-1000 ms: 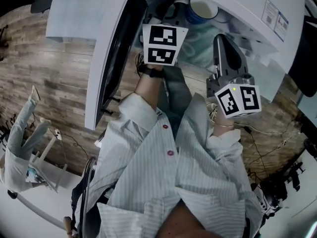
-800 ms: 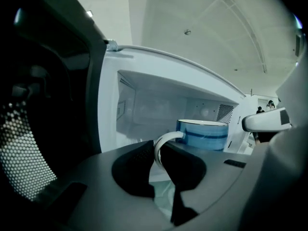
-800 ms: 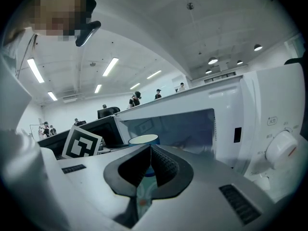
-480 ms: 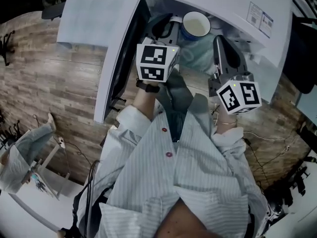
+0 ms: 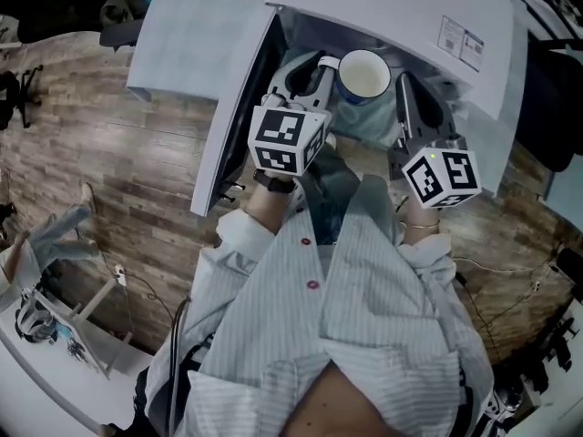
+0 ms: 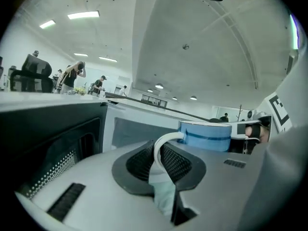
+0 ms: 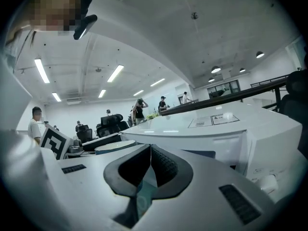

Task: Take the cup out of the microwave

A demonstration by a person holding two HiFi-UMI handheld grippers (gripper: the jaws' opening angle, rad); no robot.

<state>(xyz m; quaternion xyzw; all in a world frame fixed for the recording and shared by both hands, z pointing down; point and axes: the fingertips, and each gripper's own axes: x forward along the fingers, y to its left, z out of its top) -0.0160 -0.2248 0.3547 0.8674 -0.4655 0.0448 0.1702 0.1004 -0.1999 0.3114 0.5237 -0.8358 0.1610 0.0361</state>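
Clamped left gripper (image 6: 162, 163) on white handle (image 6: 161, 146) of blue cup (image 5: 363, 74). Held cup upright at mouth of open microwave (image 5: 410, 7), door (image 5: 232, 116) swung left. Held right gripper (image 7: 150, 165) just beside cup, jaws together, nothing between.

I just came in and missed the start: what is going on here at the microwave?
A person works with a two-jaw gripper in each hand at a white microwave oven whose door stands open. The left gripper has its jaws closed on the white handle of a blue cup, held at the oven's opening. The right gripper is shut and empty.
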